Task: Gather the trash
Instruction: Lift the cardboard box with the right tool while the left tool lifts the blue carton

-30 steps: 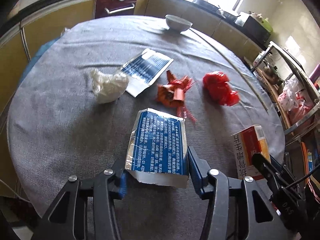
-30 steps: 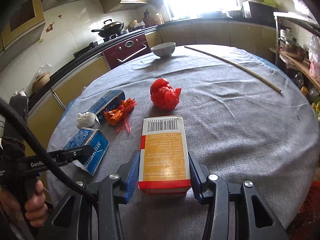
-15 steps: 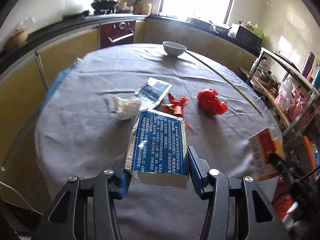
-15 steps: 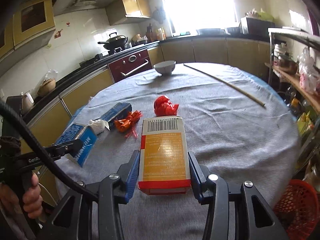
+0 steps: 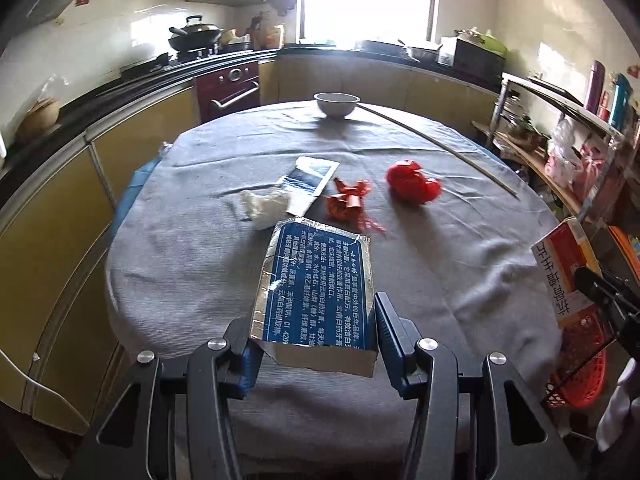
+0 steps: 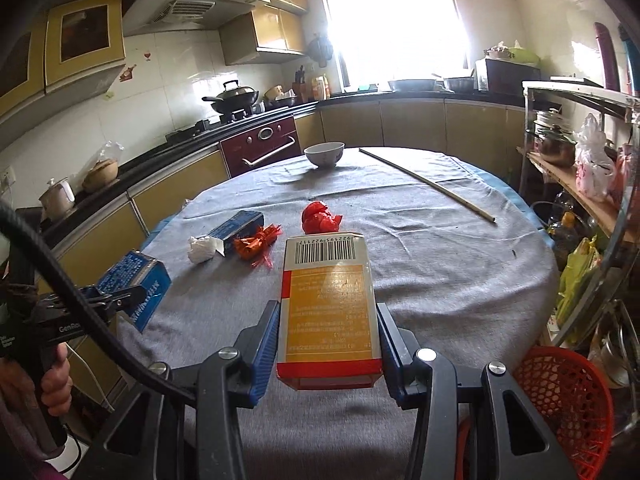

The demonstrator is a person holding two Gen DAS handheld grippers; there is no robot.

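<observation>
Blue and foil-edged, the torn carton [image 5: 318, 292] sits clamped between the pads of my left gripper [image 5: 318, 344], and my right gripper [image 6: 328, 344] is closed the same way on the orange-and-white box [image 6: 329, 304] with its barcode end pointing away from me. Both are lifted clear of the grey cloth on the round table [image 5: 460, 264], over its near edge, so I judge I am in the carry step: two pieces picked, neither yet dropped. What comes next, as I read it, is swinging each load to the red mesh basket [image 6: 560, 396], which stands on the floor just off the table's near right edge, and opening the jaws only once each box hangs over its mouth. The right box is closer to it; the left carton has to cross further. Left on the cloth near the table's middle are a white crumpled wad [image 5: 266, 206], a flattened blue packet [image 5: 310, 178], a frayed orange wrapper [image 5: 348, 202] and a red crumpled bag [image 5: 412, 180]. The bowl [image 5: 336, 105] and long stick [image 5: 436, 144] at the far edge look like no trash.
</observation>
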